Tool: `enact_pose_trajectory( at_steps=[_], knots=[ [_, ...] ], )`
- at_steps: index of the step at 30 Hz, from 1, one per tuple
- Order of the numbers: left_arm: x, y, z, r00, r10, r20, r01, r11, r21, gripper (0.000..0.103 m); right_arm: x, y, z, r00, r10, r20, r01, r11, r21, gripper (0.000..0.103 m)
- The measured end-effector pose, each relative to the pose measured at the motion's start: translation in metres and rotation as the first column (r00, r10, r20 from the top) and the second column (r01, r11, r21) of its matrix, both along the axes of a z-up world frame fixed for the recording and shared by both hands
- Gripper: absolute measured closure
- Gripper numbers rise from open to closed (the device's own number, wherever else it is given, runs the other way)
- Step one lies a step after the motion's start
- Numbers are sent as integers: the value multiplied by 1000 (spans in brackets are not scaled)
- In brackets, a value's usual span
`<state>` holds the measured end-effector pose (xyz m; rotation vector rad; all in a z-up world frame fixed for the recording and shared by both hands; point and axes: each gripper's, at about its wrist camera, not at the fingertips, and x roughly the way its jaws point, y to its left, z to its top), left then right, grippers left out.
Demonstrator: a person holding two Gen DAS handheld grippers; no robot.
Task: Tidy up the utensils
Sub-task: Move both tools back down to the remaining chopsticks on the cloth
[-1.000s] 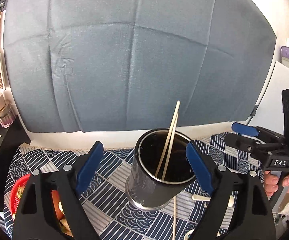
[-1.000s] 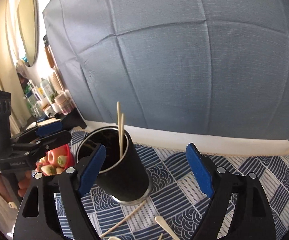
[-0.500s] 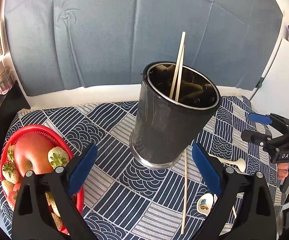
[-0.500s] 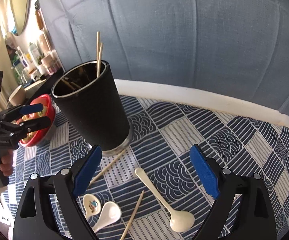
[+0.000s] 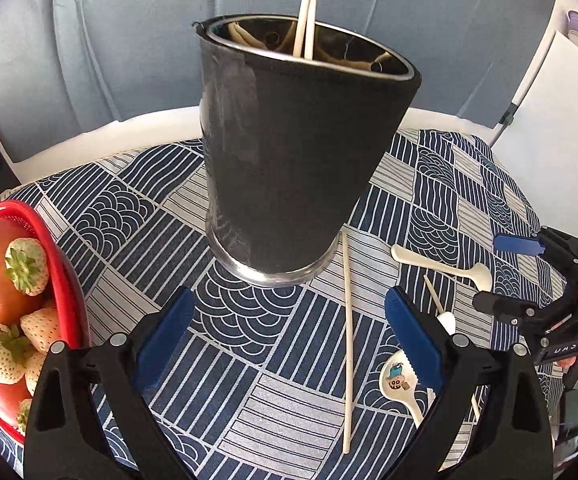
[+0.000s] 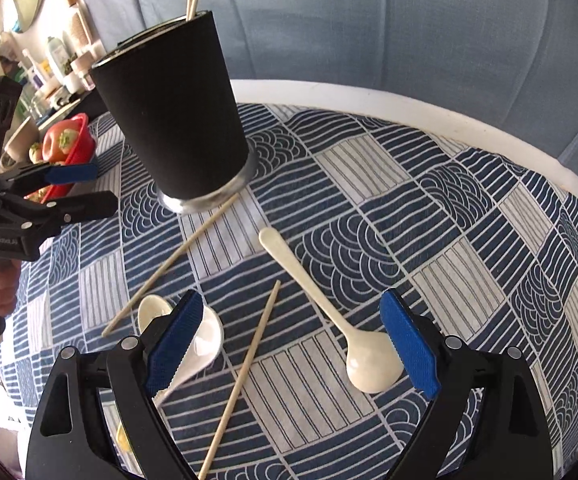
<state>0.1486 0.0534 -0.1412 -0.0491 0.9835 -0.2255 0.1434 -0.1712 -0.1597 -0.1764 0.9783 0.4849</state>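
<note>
A black utensil holder [image 5: 289, 152] stands upright on the blue patterned tablecloth [image 6: 449, 208], two chopsticks [image 5: 305, 8] poking from its rim. The left gripper [image 5: 289, 336], jaws apart and empty, sits just near of its base. Farther right, the right gripper [image 6: 291, 344], also spread wide, hangs over a cream spoon [image 6: 329, 312] and a loose chopstick [image 6: 241, 376]. A red fruit basket [image 5: 63, 280] sits at left.
</note>
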Motion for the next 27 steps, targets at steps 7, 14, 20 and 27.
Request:
enact_pose_trajectory(
  at_steps=[7, 14, 20, 27],
  knots=[
    [4, -13, -26, 995, -25, -93, 28, 999, 34, 9, -17, -2, -25, 998, -16, -64, 13, 999, -50, 17],
    [8, -22, -52, 985, -41, -169, 52, 997, 57, 9, -27, 2, -46, 993, -11, -122, 3, 998, -61, 16],
    [6, -46, -56, 976, -119, -183, 149, 976, 159, 9, -32, 12, -50, 992, 0, -126, -11, 996, -88, 16],
    [13, -51, -62, 977, -94, -192, 131, 973, 192, 5, -38, 14, -58, 998, 26, -52, -32, 993, -116, 8]
  ],
)
